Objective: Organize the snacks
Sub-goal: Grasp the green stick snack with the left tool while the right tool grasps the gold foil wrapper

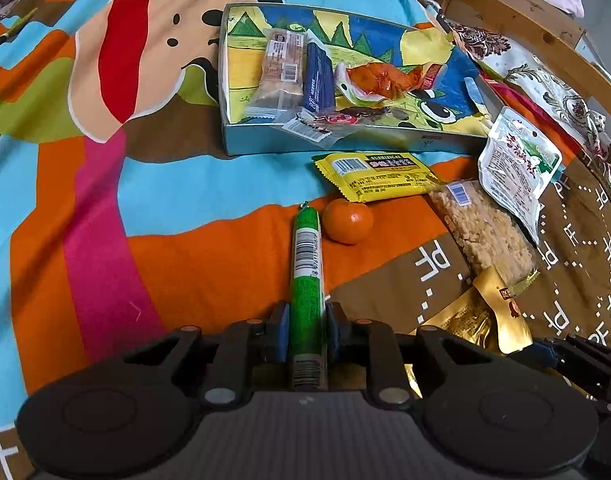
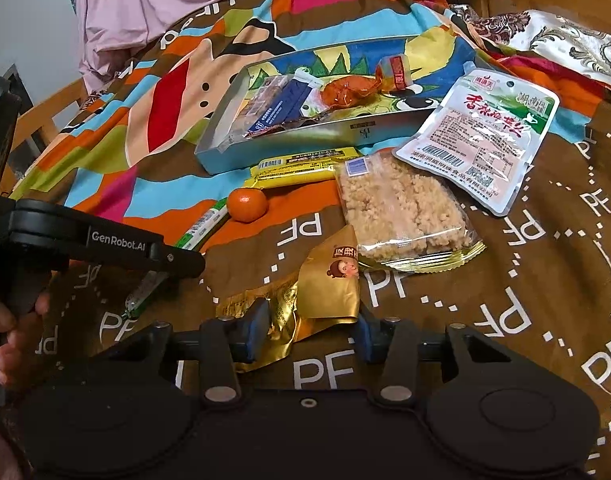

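I reckon the sorting is under halfway: the tray [image 1: 385, 138], in the upper middle of the left wrist frame, already holds a few packets (a clear-wrapped bar, a blue stick and an orange-red pouch among them), while six snacks are still out on the patterned cloth [image 1: 105, 208] below it. My left gripper [image 1: 305, 334] is clenched on the green sausage stick [image 1: 305, 256], which runs up the centre of that frame with its tip beside the small orange [image 1: 348, 221]. My right gripper [image 2: 309, 330] has the gold packet [image 2: 325, 292] between its pads at the bottom centre of the right wrist frame; the left pad touches the crumpled foil, but I cannot tell whether the right one presses yet. Still untouched on the cloth are the yellow bar [image 1: 379, 176], the rice-crisp pack [image 2: 401, 216] and the white pouch [image 2: 481, 136], all just below or right of the tray.
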`<state>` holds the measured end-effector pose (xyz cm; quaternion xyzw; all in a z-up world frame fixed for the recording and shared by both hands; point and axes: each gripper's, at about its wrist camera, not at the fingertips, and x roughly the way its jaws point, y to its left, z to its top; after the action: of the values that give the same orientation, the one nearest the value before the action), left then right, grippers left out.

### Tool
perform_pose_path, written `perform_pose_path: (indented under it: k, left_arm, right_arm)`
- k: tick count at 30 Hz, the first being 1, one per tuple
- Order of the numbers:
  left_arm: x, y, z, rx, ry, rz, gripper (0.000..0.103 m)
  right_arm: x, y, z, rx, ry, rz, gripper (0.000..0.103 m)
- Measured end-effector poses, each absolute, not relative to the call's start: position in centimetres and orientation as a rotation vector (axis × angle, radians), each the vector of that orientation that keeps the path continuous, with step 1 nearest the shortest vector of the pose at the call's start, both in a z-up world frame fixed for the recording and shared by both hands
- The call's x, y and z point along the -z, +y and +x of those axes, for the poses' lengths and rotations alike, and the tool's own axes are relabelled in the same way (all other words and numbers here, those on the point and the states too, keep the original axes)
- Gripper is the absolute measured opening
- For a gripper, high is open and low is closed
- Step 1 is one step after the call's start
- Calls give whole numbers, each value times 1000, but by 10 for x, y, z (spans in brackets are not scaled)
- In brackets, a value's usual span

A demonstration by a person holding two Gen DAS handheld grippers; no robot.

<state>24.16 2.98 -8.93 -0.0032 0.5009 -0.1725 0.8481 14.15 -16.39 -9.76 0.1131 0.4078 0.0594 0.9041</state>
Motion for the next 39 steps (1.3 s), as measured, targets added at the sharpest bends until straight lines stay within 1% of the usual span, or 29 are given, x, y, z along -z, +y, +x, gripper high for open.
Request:
perform_pose_path:
  k: [2, 3, 6, 7, 9, 10, 12, 13, 14, 19, 21, 24, 26, 28, 30, 32, 33, 34, 35, 36, 37, 38, 39]
  left_arm:
    - [90, 28, 243, 368, 1055, -3, 24]
    - [91, 28, 244, 372, 1055, -3, 26]
    - [92, 26, 247, 387, 1054, -7, 35]
    - [93, 26, 248, 390, 1053, -10, 39]
    - [94, 25, 248, 402, 1050, -16, 44]
    - [94, 24, 248, 402, 1048, -9, 44]
    - [94, 20, 245, 404, 1037, 25, 43]
    - [94, 18, 244, 403, 1032, 45, 41]
    - [93, 17, 242, 399, 1026, 63, 39]
    - [89, 17, 236, 378, 1033, 72, 25]
    - [86, 19, 231, 374, 1046, 69, 22]
    - [83, 22, 223, 388, 1060, 67, 22]
    - [85, 22, 224, 390, 1066, 67, 22]
    - [87, 23, 229, 387, 1082, 48, 24]
    - [89, 25, 232, 390, 1090, 24, 25]
    - [91, 26, 235, 394, 1091, 8, 26]
    - [91, 27, 237, 394, 1092, -1, 27]
    - [92, 28, 238, 393, 1093, -11, 27]
    - [92, 28, 239, 392, 1094, -22, 27]
    - [92, 29, 240, 390, 1094, -31, 27]
    - [92, 29, 240, 388, 1094, -37, 27]
    - [92, 30, 239, 384, 1093, -43, 27]
    - [92, 30, 238, 380, 1091, -44, 24]
  right_arm:
    - [100, -164, 143, -132, 850, 245, 56]
    - [100, -163, 143, -138, 850, 247, 60]
    - [102, -162, 144, -149, 849, 245, 65]
    - [102, -161, 143, -150, 847, 239, 65]
    - [103, -159, 142, -147, 839, 227, 65]
    - [103, -159, 141, -142, 835, 224, 63]
    - [102, -160, 140, -133, 832, 225, 57]
    - [102, -162, 140, -125, 831, 234, 53]
    - [101, -164, 140, -117, 832, 245, 48]
    - [97, -171, 137, -126, 842, 298, 43]
    - [94, -174, 134, -134, 845, 323, 38]
    - [97, -180, 134, -136, 861, 381, 37]
    - [100, -182, 137, -140, 874, 416, 40]
    - [102, -185, 137, -153, 877, 452, 46]
    - [106, -187, 139, -191, 863, 491, 64]
    - [110, -186, 142, -219, 846, 515, 73]
    - [110, -186, 143, -226, 833, 524, 73]
    - [110, -187, 144, -228, 821, 530, 72]
    - [110, -188, 145, -223, 812, 531, 64]
    - [110, -190, 146, -209, 806, 529, 51]
    - [111, -192, 147, -194, 807, 531, 45]
    - [112, -197, 147, -191, 807, 552, 40]
    - [114, -201, 147, -193, 803, 592, 37]
